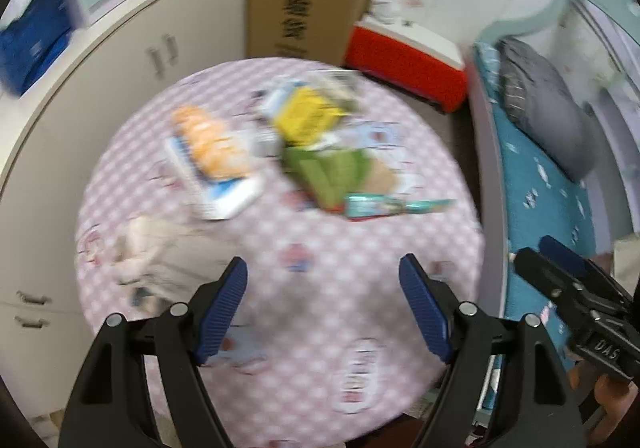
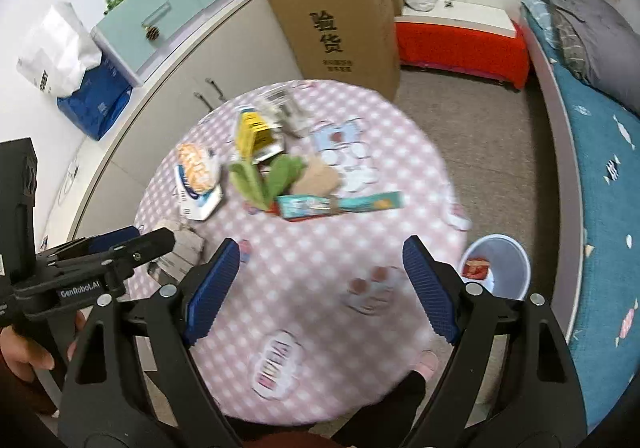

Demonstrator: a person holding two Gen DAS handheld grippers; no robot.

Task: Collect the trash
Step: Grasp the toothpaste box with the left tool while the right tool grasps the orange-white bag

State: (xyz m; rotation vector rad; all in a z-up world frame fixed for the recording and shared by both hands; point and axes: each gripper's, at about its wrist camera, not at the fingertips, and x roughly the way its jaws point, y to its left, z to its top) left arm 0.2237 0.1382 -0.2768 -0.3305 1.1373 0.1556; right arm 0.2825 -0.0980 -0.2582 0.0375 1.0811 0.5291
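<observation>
Left gripper (image 1: 323, 276) and right gripper (image 2: 320, 260) spread wide, holding nothing, above counter (image 2: 320, 288). Farther off, wrappers (image 2: 340, 203) and boxes (image 2: 198, 183) strewn mid-counter. Bin (image 2: 512, 264) on floor beside counter, right.

We hold our right gripper (image 2: 322, 280) spread wide above the counter (image 2: 320, 288); wrappers (image 2: 340, 203) lie ahead, trash bin (image 2: 504, 256) beside.

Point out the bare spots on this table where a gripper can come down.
Bare: the tablecloth between the teal wrapper and the near edge. Crowded: the far half, from the orange packet past the green wrapper and yellow box.
</observation>
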